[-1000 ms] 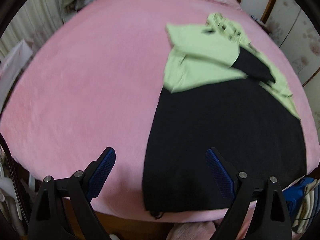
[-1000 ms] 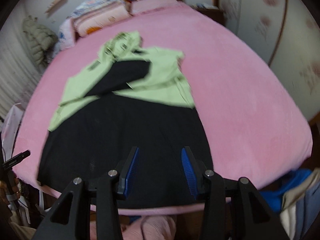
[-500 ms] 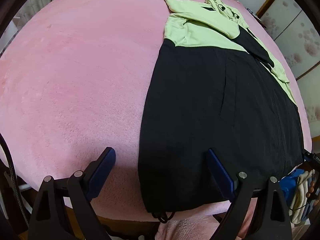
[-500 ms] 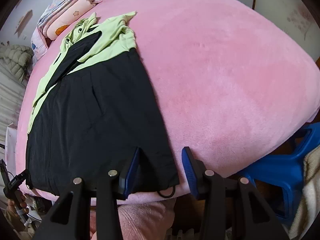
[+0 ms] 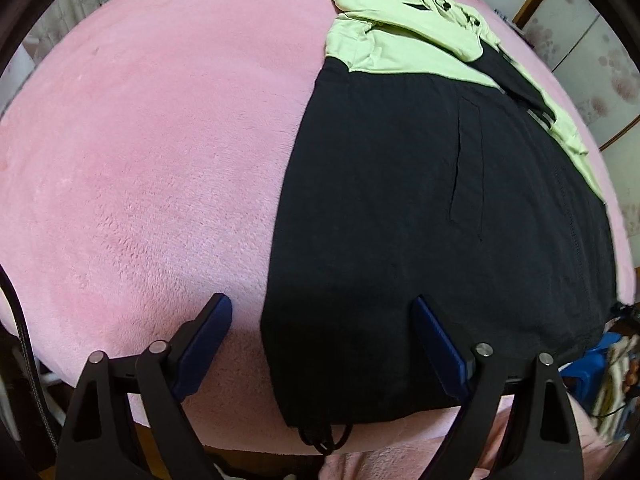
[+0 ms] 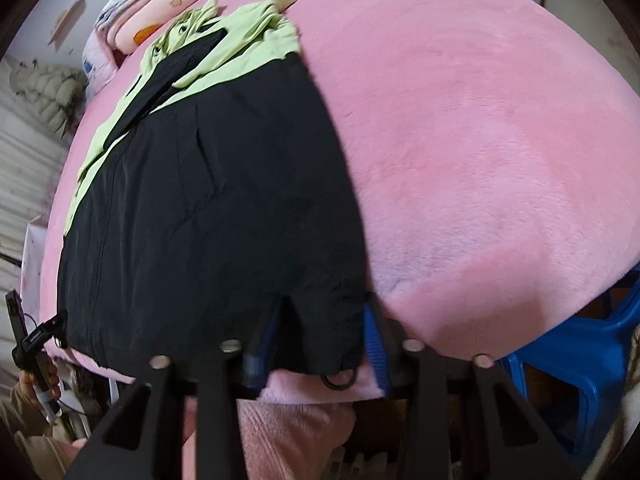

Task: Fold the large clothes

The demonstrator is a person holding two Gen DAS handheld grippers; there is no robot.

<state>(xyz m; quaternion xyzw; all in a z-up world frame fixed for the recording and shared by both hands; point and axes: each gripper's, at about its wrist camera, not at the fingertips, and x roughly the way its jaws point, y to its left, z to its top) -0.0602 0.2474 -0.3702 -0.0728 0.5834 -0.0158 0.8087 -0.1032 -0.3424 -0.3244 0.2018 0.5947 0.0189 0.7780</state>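
Down at the bottom of the right wrist view, I am closing my right gripper [image 6: 320,340] over the hem corner of the jacket [image 6: 224,208]; the black cloth is bunching between the narrowing jaws, though motion blur is keeping me from saying the pads are pressing it yet. I am taking this corner, I judge, because the hem is the edge nearest me and the natural one to lift for a fold. A drawstring loop [image 6: 340,380] is dangling just under that corner, over the edge of the bed.

At the bottom of the left wrist view, my left gripper [image 5: 320,344] is standing wide and beginning to narrow, straddling the jacket's other hem corner, one finger over the pink blanket [image 5: 140,140] and the other over black fabric. Nothing is being pinched there. Matching corners should keep the fold square.

Farther up, the black body is lying flat on the right half of that frame, zipper closed. At the upper right, the lime-green shoulders and hood [image 5: 440,4] are lying farthest away, sleeves folded in across the chest, presumably so only the body is left to fold. Stacked bedding [image 6: 152,4] is sitting at the right view's upper left.
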